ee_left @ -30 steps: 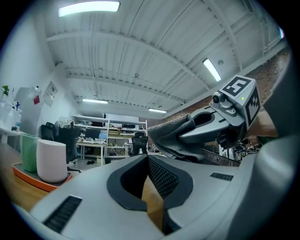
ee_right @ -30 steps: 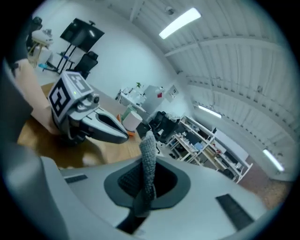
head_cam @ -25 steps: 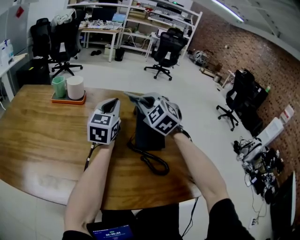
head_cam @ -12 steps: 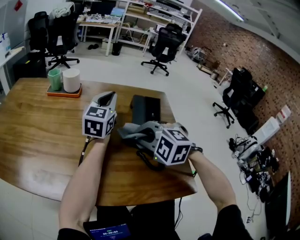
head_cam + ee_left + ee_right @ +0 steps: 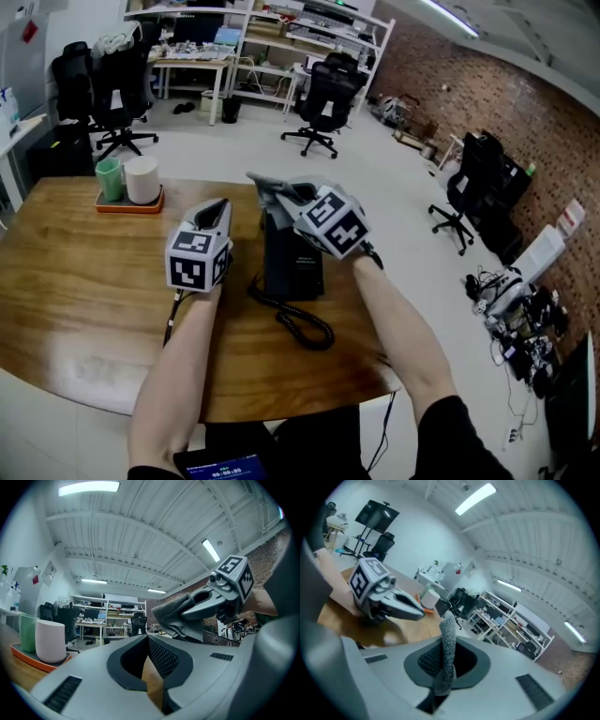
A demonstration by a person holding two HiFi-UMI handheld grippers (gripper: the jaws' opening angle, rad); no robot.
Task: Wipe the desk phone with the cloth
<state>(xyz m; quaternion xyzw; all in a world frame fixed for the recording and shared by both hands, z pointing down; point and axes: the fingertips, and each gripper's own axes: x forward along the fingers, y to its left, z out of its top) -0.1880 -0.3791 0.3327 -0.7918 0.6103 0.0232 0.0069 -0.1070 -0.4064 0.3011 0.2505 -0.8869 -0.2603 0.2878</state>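
The black desk phone (image 5: 292, 265) lies on the wooden table (image 5: 84, 272), and its coiled cord (image 5: 302, 325) trails toward me. My right gripper (image 5: 277, 195) is shut on a grey cloth (image 5: 270, 190) (image 5: 447, 651) and holds it over the phone's far end. I cannot tell whether the cloth touches the phone. The cloth (image 5: 174, 616) hangs from the right gripper's jaws in the left gripper view. My left gripper (image 5: 218, 208) (image 5: 147, 638) is shut on nothing and rests just left of the phone. It also shows as the left gripper (image 5: 415, 612) in the right gripper view.
An orange tray (image 5: 125, 202) with a green cup (image 5: 110, 178) and a white cup (image 5: 142, 178) stands at the table's far left. Office chairs (image 5: 326, 101), shelves and desks fill the floor beyond the table. The table's right edge runs close by the phone.
The right gripper swept the cloth down to the phone's near end half a second ago. It is now back over the far end. The left gripper hardly moved.
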